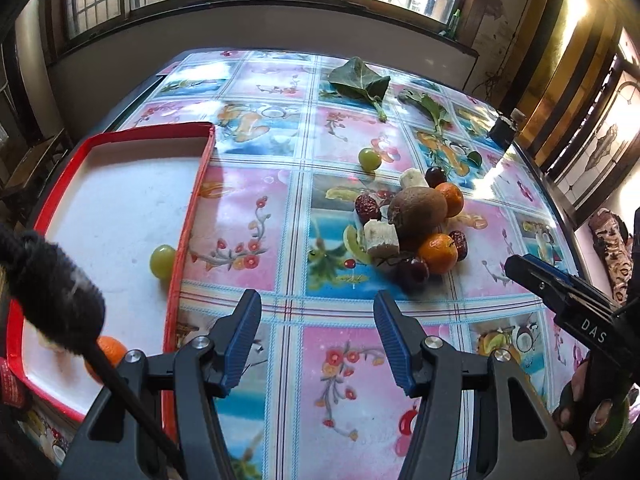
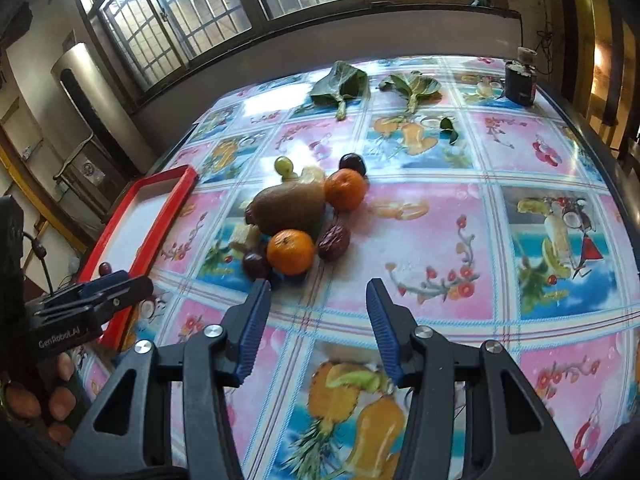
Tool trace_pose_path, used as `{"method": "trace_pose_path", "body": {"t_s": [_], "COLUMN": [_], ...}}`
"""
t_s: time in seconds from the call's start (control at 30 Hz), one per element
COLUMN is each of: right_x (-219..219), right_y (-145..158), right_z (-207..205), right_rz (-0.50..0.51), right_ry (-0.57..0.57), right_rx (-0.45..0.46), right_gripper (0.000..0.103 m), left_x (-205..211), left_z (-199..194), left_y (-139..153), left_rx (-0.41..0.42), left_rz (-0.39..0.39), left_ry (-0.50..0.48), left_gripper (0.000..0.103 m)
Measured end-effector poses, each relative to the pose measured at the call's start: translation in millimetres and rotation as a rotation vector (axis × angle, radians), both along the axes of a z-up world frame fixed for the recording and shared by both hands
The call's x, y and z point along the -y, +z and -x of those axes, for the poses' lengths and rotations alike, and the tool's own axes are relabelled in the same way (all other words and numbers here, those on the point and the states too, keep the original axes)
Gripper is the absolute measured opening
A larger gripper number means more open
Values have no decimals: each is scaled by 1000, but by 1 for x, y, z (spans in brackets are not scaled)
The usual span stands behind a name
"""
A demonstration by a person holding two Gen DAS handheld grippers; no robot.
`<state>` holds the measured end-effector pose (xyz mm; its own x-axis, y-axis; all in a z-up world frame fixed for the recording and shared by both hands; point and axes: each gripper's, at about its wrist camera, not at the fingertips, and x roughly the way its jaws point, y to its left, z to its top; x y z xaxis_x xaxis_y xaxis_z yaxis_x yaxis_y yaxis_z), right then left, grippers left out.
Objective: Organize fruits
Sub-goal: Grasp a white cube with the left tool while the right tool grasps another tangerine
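Observation:
A pile of fruit lies mid-table: a brown kiwi (image 1: 418,212) (image 2: 290,208), two oranges (image 1: 438,254) (image 2: 290,252), red dates (image 1: 367,208), banana pieces (image 1: 382,238), dark grapes (image 2: 256,264) and a green grape (image 1: 369,159) a little behind. The red-rimmed tray (image 1: 188,216) (image 2: 168,208) on the left holds a green grape (image 1: 162,261) and an orange (image 1: 110,354). My left gripper (image 1: 318,312) hovers open and empty between tray and pile. My right gripper (image 2: 318,296) is open and empty, just in front of the near orange.
Two green leaves (image 2: 340,84) (image 2: 412,86) and a dark jar (image 2: 520,80) sit at the table's far side under the windows. A fuzzy black microphone (image 1: 52,280) on a stick covers part of the tray. The flowered cloth to the right of the pile is bare.

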<state>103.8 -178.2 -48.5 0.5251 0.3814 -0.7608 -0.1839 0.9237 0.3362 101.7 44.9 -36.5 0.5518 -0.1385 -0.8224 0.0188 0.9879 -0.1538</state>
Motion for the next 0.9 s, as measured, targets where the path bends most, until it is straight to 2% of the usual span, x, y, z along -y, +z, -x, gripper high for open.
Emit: {"method": "trace_pose_path", "body": {"t_s": [0.1,0.3,0.57,0.8,0.83,0.9], "right_x": [6,7,-4,-14,-13,-13], "right_y": [-2,-5,-15,-32,-34,-38], "right_z": [-17,-46,-82,-104,-107,-113], "right_rz": [2,-5,-12,-3,1,-19], "right_ry": [-18,-16,7,17,13,13], "right_rx": [-7,-13,-42,-74,-80,-94], "right_gripper": [42,42,42,41,41,41], "left_x": [10,28,32,37,37,36], "left_z": [-16,-42,-65,-71,-71,-71], "left_y": [-7,-21,-38,-39,-39,-39], "left_rx": [-20,-55,-91,-49,-47,-47], "left_rz": [24,57,71,27,26,39], "left_ry": [-23,-55,-57,-76,-77,-89], "left_gripper": [58,57,56,55,53,37]}}
